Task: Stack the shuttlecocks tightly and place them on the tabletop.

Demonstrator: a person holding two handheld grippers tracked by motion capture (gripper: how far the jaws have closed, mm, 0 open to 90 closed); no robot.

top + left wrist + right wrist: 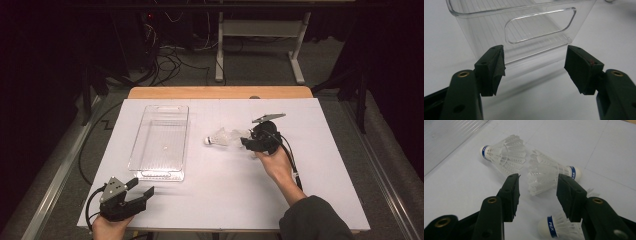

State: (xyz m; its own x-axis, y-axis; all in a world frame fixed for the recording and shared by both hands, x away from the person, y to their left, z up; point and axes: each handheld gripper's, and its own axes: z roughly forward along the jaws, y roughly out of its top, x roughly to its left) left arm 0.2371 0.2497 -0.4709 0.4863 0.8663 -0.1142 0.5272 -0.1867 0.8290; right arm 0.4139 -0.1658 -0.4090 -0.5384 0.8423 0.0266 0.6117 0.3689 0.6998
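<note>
Three white shuttlecocks with blue-banded corks lie together on the white table. In the right gripper view one shuttlecock (504, 155) lies at the upper left. A second shuttlecock (549, 173) has its feather skirt between my jaw tips, and a third shuttlecock (556, 227) lies low between the jaws. My right gripper (539, 182) is open, its pads not pressing on the skirt. From above, the right gripper (246, 142) points left at the shuttlecocks (220, 137). The left gripper (144, 189) rests open near the front left corner, with nothing between its jaws (534, 65).
A clear plastic bin (160, 140) stands left of the shuttlecocks, with only a small speck on its floor. Its end wall with a handle cutout (540, 25) faces the left gripper closely. The table's wooden far edge (220, 92) lies behind, with cables on the floor beyond.
</note>
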